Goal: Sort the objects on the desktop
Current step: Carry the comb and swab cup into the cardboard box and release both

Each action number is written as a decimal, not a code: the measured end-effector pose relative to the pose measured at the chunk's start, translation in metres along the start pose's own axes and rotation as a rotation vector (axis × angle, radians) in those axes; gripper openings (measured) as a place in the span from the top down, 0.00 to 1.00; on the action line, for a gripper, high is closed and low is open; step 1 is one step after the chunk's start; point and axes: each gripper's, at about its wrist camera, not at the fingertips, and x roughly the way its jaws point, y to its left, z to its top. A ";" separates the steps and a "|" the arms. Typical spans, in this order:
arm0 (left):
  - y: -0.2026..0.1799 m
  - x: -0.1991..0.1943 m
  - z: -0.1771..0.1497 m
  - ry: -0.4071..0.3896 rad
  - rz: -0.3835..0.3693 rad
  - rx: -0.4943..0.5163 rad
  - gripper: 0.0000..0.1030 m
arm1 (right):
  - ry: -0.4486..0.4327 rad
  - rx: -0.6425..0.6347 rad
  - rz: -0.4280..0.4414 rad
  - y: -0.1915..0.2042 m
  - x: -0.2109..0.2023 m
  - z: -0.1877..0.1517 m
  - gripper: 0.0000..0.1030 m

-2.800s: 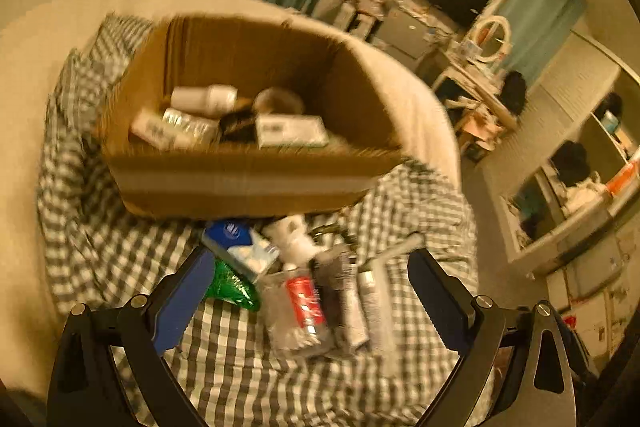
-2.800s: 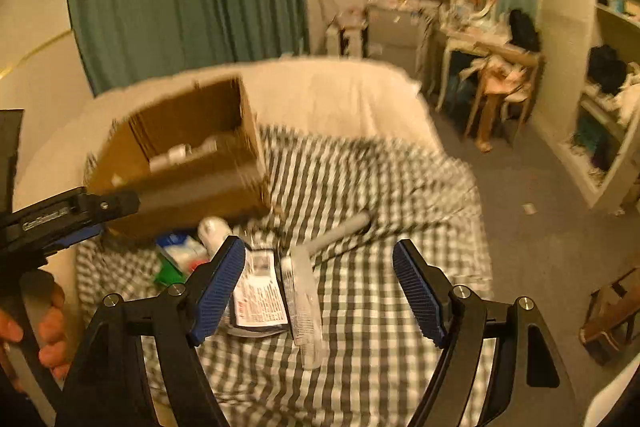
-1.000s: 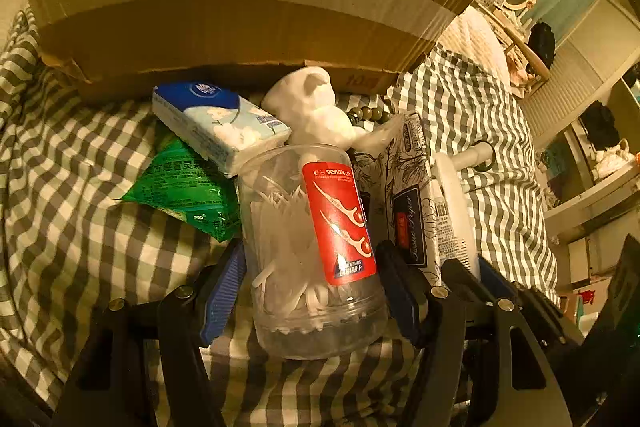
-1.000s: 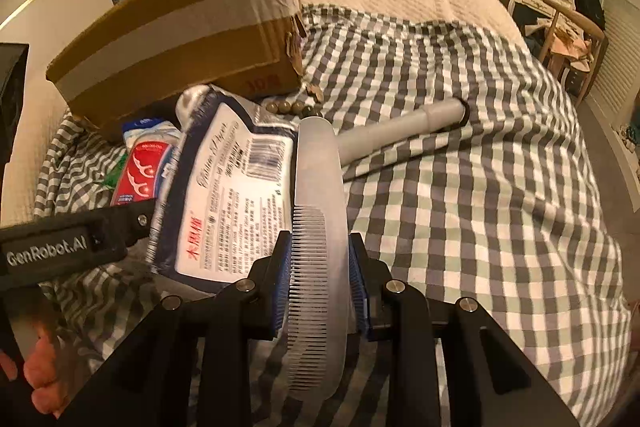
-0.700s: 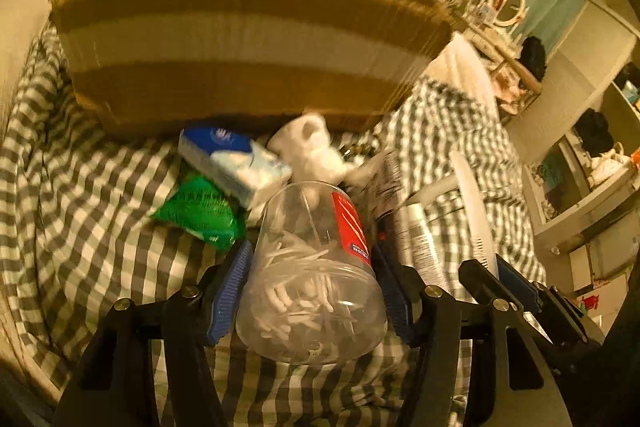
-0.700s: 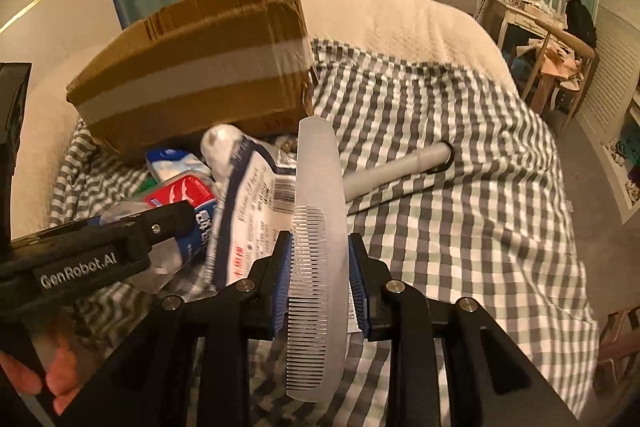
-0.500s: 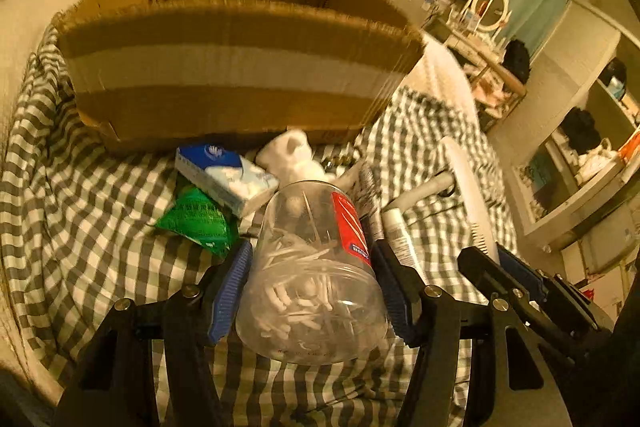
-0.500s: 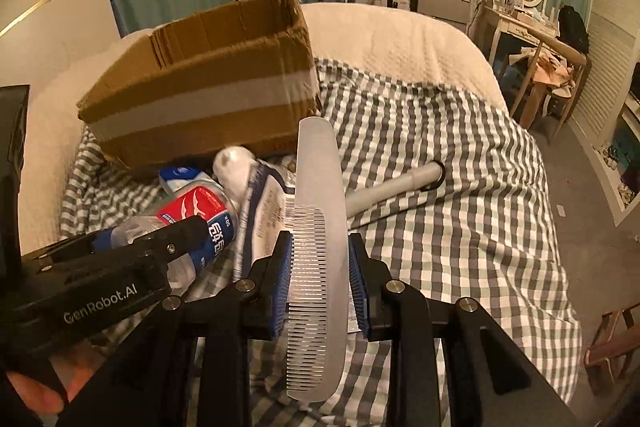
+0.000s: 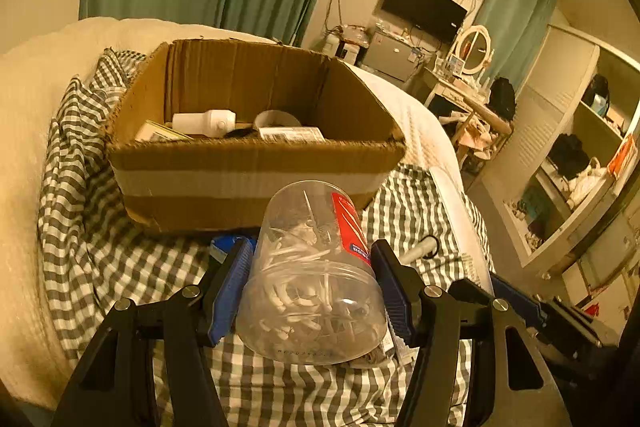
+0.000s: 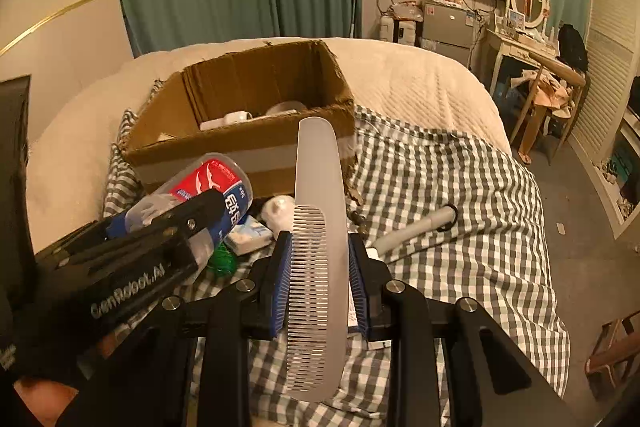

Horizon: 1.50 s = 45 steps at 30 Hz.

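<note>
Closest to my left camera, the left gripper was clamped on a clear plastic jar of floss picks with a red label; its blue pads pressed the jar's two sides, and the jar's base faced the lens while its far end pointed toward the box. The jar was held clear above the checked cloth. From my right camera I saw the same jar sticking out of the left gripper at the left of the view.

My right gripper was closed on a pale translucent comb. The pads pinched it on both flat sides near its lower half, teeth toward the left, and the long spine rose past the fingertips toward the box.

Below and just beyond the fingers lay a green packet, a blue-and-white tissue pack and a white lump on the cloth. To the right lay a grey tube.

Farther off stood the open cardboard box, with a white bottle and other small items inside.
</note>
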 end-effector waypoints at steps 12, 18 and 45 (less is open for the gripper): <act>0.029 -0.019 0.078 -0.128 0.006 -0.137 0.39 | -0.063 -0.023 0.023 0.017 0.001 0.049 0.75; 0.037 -0.004 0.135 -0.148 0.035 -0.172 0.39 | -0.114 0.012 0.057 0.014 0.010 0.088 0.74; 0.069 0.057 0.131 -0.089 0.063 -0.155 0.06 | -0.119 0.231 0.064 -0.017 0.050 0.115 0.22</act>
